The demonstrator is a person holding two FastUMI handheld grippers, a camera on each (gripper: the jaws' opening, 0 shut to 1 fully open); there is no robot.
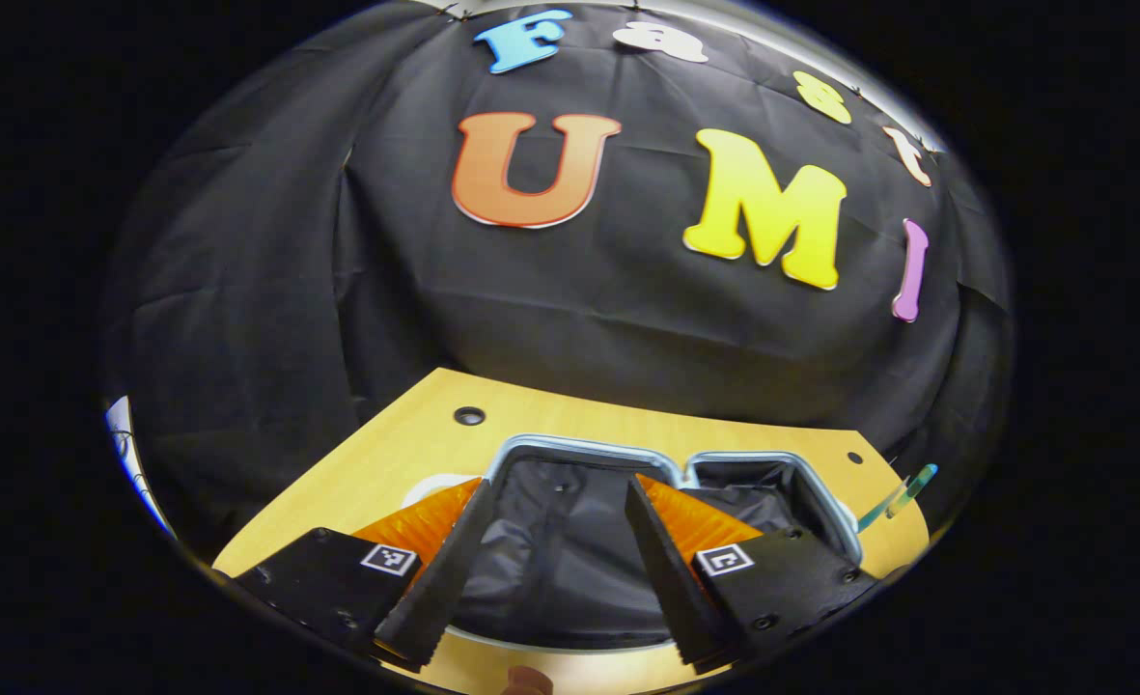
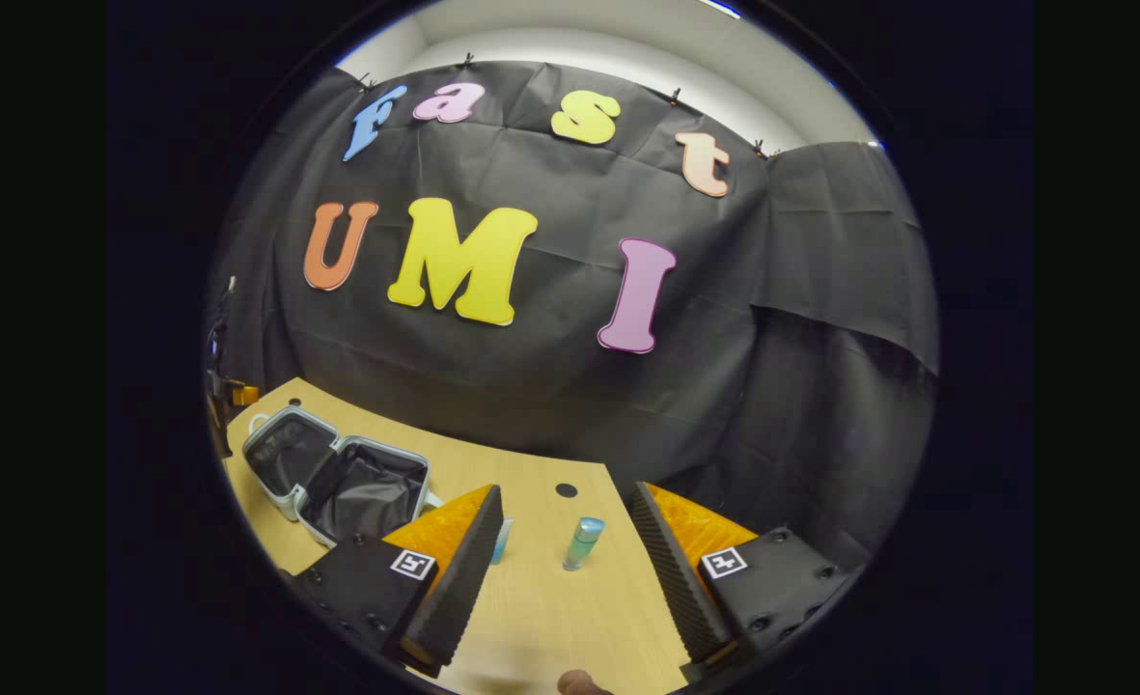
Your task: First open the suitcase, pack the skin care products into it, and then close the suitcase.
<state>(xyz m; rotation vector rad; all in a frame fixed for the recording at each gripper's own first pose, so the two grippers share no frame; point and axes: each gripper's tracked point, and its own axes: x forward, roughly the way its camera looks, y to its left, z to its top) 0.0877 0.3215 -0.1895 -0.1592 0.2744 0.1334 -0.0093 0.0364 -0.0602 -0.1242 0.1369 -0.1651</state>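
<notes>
Two open hand-held grippers — left (image 1: 555, 550), right (image 2: 565, 565); suitcase (image 2: 338, 478) lies open; light, slippery-looking bottle (image 2: 583, 542) — grip mid-body.

The suitcase (image 2: 336, 476) lies wide open on the table (image 2: 550, 608), with room inside both halves. A small bottle (image 2: 583, 542) stands upright on bare table, with free space all around it.
</notes>
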